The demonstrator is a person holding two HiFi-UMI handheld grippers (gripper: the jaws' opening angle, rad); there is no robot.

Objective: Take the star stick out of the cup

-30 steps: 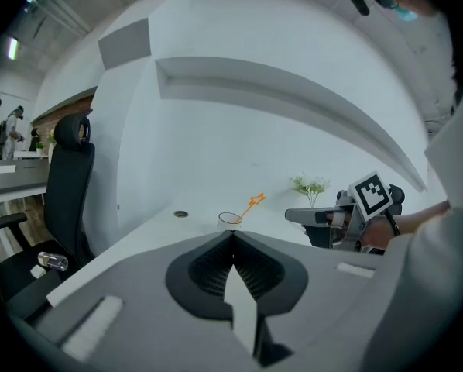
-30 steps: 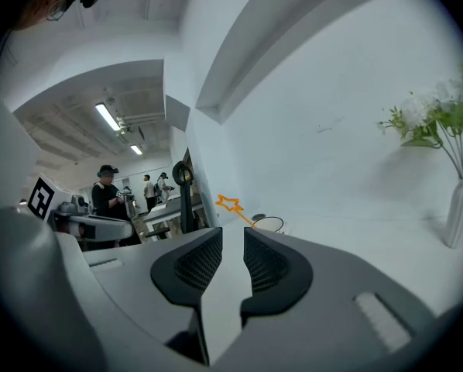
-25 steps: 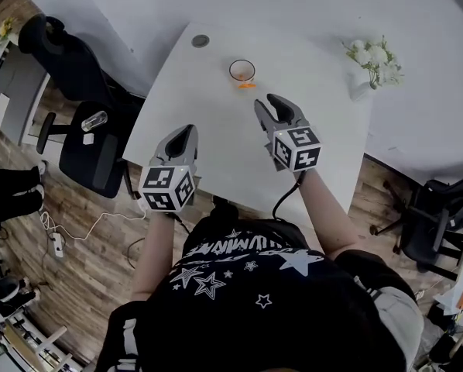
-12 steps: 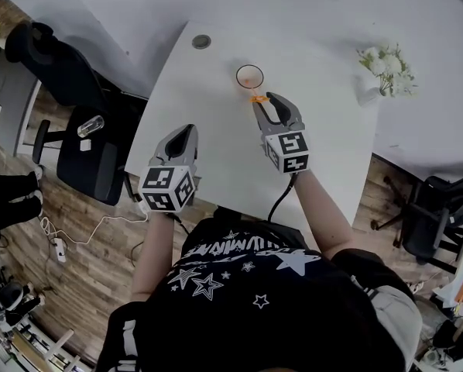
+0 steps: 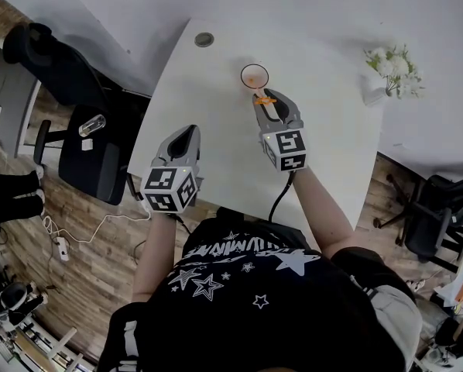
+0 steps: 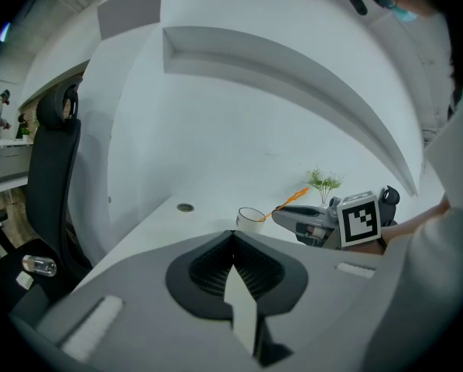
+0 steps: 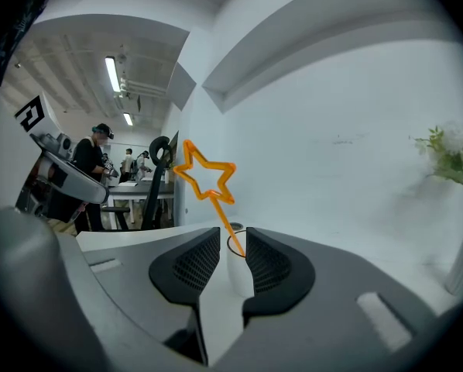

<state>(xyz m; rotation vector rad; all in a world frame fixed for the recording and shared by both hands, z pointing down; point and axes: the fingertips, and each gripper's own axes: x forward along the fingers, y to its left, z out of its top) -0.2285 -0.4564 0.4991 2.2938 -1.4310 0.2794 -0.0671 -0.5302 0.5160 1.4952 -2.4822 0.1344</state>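
Note:
A small white cup [image 5: 254, 75] stands on the far part of the white table [image 5: 216, 122]. The orange star stick [image 5: 265, 99] leans out of it toward me. My right gripper [image 5: 269, 99] is just short of the cup, its tips at the stick. In the right gripper view the star [image 7: 204, 177] rises above the jaws and its thin shaft runs down between them into the cup [image 7: 238, 273]. The jaws are closing, and a gap still shows on each side of the shaft. My left gripper [image 5: 186, 132] hovers shut and empty over the table's near left edge.
A white vase of pale flowers [image 5: 386, 64] stands at the table's far right corner. A round grommet [image 5: 204, 39] sits in the tabletop behind the cup. Black office chairs [image 5: 69, 68] stand left of the table, and people are in the room beyond.
My right gripper has moved forward to the cup, so the star stick now lies between its jaw tips. The left gripper has stayed in place.

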